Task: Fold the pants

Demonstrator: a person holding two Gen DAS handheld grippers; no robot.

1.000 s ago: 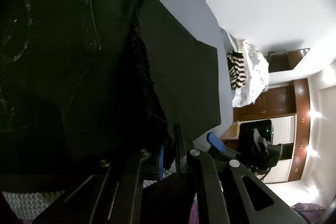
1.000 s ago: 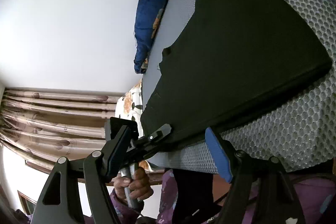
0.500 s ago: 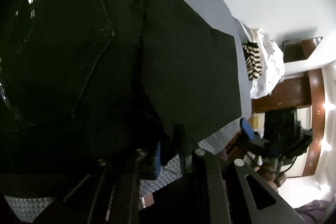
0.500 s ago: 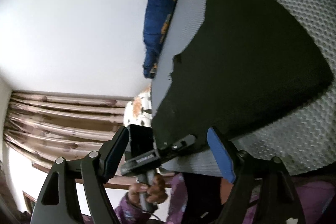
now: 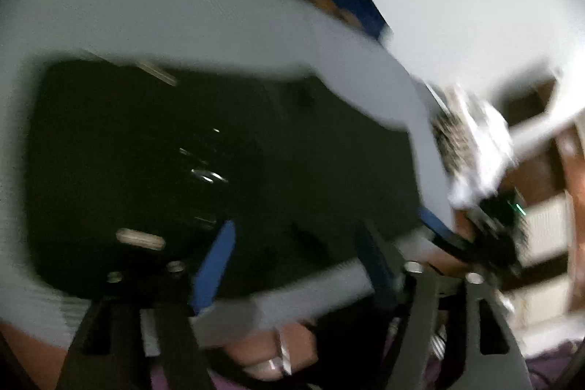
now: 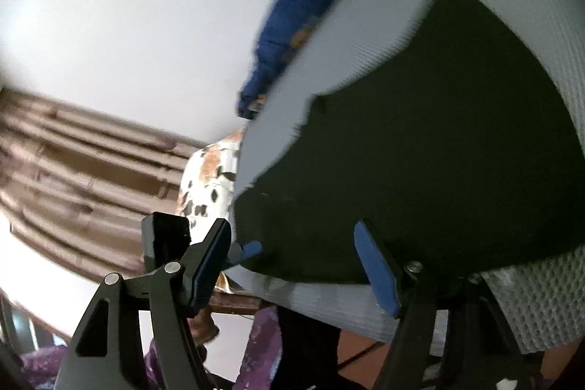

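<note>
The grey mesh-covered bed (image 6: 548, 298) fills most of both wrist views, its honeycomb weave sharp only at the near right edge of the right wrist view; elsewhere it is smeared by motion. Everything else is placed from this bed.

The black pants (image 6: 431, 148) lie flat on the bed in a broad folded slab, close to the bed's near edge. In the blurred left wrist view the pants (image 5: 182, 152) show as a dark rounded block with grey bed on three sides and a few pale glints on the cloth.

Along the far edge of the bed, against the white wall, lies a blue pillow with orange flowers (image 6: 310, 6). Past the bed's left end a white cloth with brown and black blotches (image 6: 208, 178) sits in front of brown striped curtains (image 6: 73, 152).

The left gripper (image 5: 292, 262) hangs over the near edge of the bed, above the pants; its jaws are opening, and nothing is pinched between its blue pads. The right gripper (image 6: 292, 254) is at the bed's near edge too, its jaws closing yet still wide apart, the edge of the pants seen in the gap between them but not pressed by either pad.
</note>
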